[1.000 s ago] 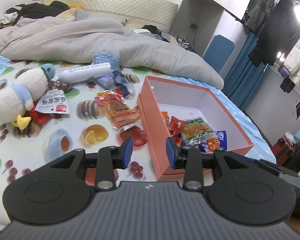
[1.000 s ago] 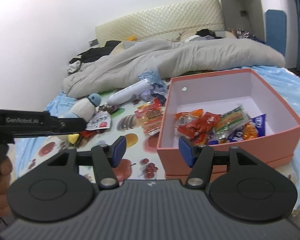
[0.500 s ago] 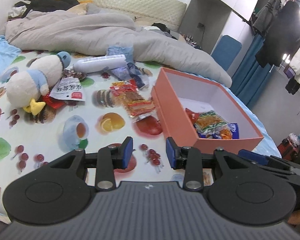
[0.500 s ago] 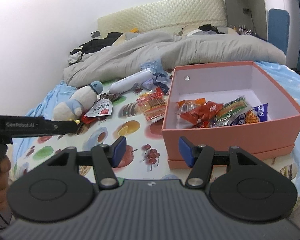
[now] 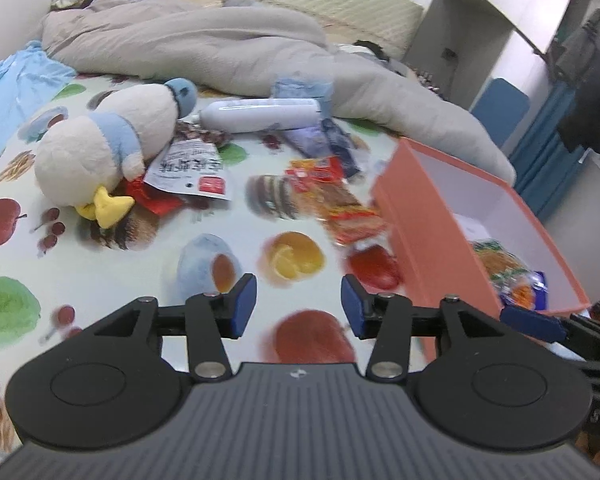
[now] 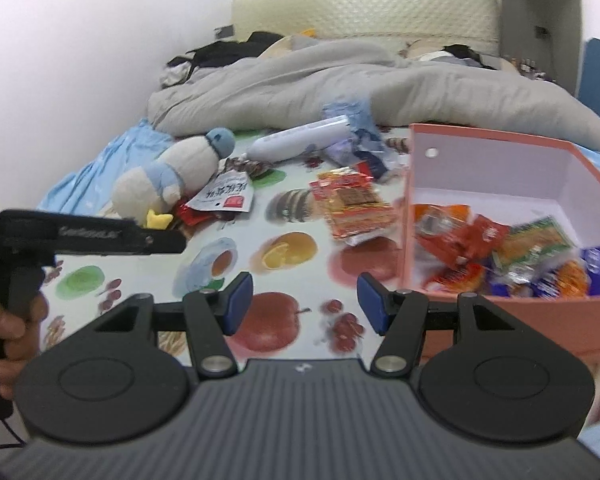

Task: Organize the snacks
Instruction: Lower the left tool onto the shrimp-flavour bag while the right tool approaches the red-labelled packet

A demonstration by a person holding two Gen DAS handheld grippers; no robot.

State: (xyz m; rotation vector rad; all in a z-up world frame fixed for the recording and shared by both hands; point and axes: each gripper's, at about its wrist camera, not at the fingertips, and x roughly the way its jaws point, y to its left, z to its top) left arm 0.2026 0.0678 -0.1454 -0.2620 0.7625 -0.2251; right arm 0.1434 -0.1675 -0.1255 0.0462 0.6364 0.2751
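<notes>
hovering over loose snack packets (image 5: 342, 204): 2 hand-held grippers, both gaping

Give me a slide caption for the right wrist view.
Open right gripper hovers over the fruit-print sheet, orange snack packet ahead, pink box holding snacks.

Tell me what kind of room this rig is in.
Most likely a bedroom: the snacks lie on a bed with a rumpled grey duvet, a padded headboard against the wall, and coats hanging on a rack.
</notes>
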